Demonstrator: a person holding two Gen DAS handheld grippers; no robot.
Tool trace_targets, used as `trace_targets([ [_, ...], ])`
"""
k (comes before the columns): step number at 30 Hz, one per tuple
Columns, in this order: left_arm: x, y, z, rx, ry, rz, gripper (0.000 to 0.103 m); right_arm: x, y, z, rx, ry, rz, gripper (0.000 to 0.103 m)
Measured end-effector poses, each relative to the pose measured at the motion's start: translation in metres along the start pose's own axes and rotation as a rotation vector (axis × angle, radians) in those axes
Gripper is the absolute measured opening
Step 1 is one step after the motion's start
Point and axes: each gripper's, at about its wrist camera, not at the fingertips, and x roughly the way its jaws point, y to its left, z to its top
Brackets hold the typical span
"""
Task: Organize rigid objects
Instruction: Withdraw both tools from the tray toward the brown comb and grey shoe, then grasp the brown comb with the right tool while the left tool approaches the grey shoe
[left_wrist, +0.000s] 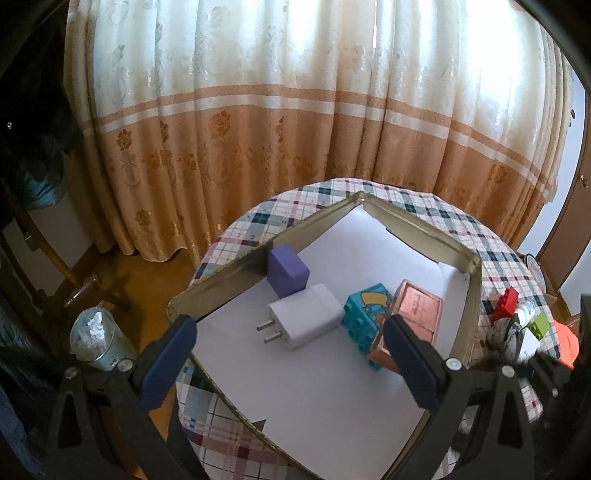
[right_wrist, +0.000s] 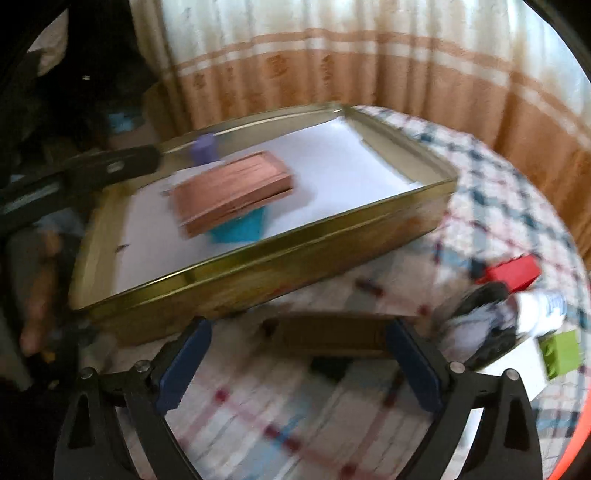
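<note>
Beside the left gripper's (left_wrist: 290, 345) right fingertip leans the copper box (left_wrist: 415, 321).

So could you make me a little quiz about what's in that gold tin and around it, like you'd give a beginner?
1. True or false: the white charger lies inside the gold tin.
2. Which item leans on the teal toy brick? A) purple block B) copper-coloured box C) red brick
3. Fill in: the red brick sits ____ the tin, on the checked tablecloth.

Key
1. True; its prongs point toward the near left corner.
2. B; the right wrist view shows it tilted on top of the brick.
3. Outside, to the tin's right, by a green brick.

Both the left gripper and the right gripper are open and hold nothing.
</note>
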Motion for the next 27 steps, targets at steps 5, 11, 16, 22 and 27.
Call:
trace_targets([
  [5,-0.001,0.004,0.0,-0.016,-0.004,0.0,0.102,-0.017,0.007,-0.016,-0.002,0.021,0.101,0.098],
  [11,-0.004,0.001,0.001,0.001,-0.012,-0.004,0.102,-0.017,-0.006,-0.01,-0.066,-0.024,-0.009,0.098],
  [16,-0.004,0.001,0.001,0.0,-0.014,0.004,0.102,-0.004,-0.001,-0.009,-0.161,0.02,-0.036,0.096],
  [22,-0.004,-0.001,0.0,0.021,-0.012,0.036,0.102,0.006,-0.017,-0.009,-0.105,0.027,-0.077,0.059],
  [27,-0.005,-0.005,-0.006,0.041,-0.004,0.042,0.102,0.006,-0.018,-0.004,-0.095,0.017,-0.095,0.038],
])
